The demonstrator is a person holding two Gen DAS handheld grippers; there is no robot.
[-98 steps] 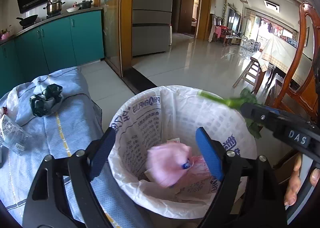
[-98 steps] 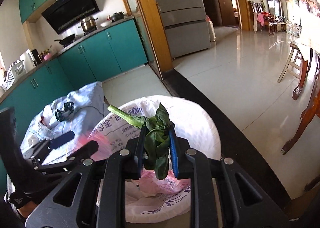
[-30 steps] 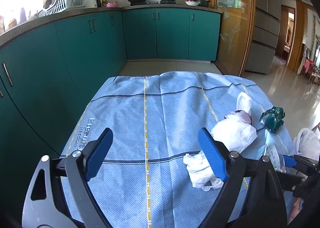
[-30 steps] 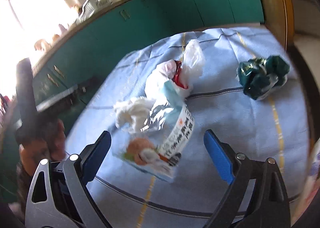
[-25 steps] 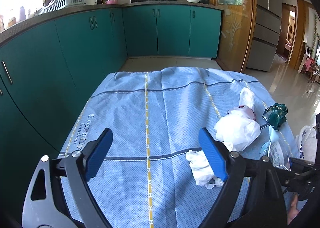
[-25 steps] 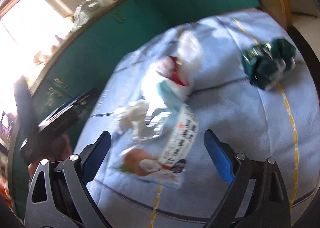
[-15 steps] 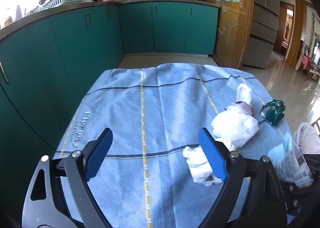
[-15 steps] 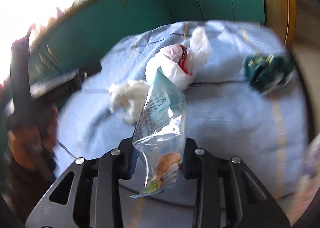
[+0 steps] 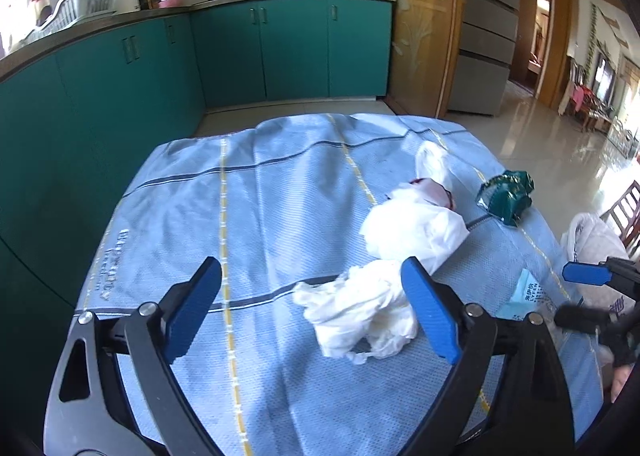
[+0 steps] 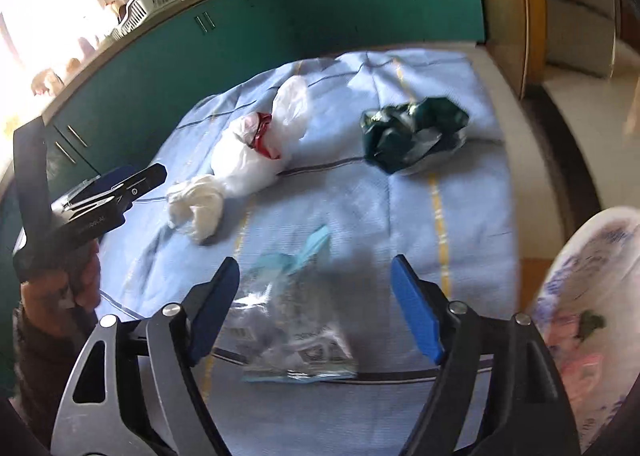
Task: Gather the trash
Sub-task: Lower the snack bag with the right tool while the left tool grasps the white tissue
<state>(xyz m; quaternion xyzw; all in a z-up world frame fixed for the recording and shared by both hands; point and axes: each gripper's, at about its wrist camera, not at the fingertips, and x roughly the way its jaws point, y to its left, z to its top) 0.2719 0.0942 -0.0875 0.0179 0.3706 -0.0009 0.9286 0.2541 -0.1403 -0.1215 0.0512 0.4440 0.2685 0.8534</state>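
On the blue cloth (image 10: pixel 452 160), four bits of trash: clear snack wrapper (image 10: pixel 294 330), crumpled white tissue (image 9: pixel 356 310), knotted white plastic bag (image 9: pixel 416 224), dark green foil wrapper (image 10: pixel 412 138)

Right gripper (image 10: pixel 314 306): jaws have just been opening and stand apart; wrapper lies loose on the cloth between them, pads not pressing it. Looks like a slipped or released grip, so the wrapper is not yet collected

Left gripper (image 9: pixel 312 314): jaws wide apart, empty, tissue just ahead by the right-hand pad

To do it well, my reading: film is limp and slick, so bring the right pads low, straddle a bunched part of the wrapper, not a flat edge, and close fully before lifting. Keep from pinching the cloth with it. Lined bin (image 10: pixel 588 296) sits just off the table's right edge, a short carry

Surface: cloth rumpled, yellow and dark stripes, draped over a table. Room: kitchen, teal cabinets (image 9: pixel 224 52), pots on the stove, glossy tiled floor toward a dining area
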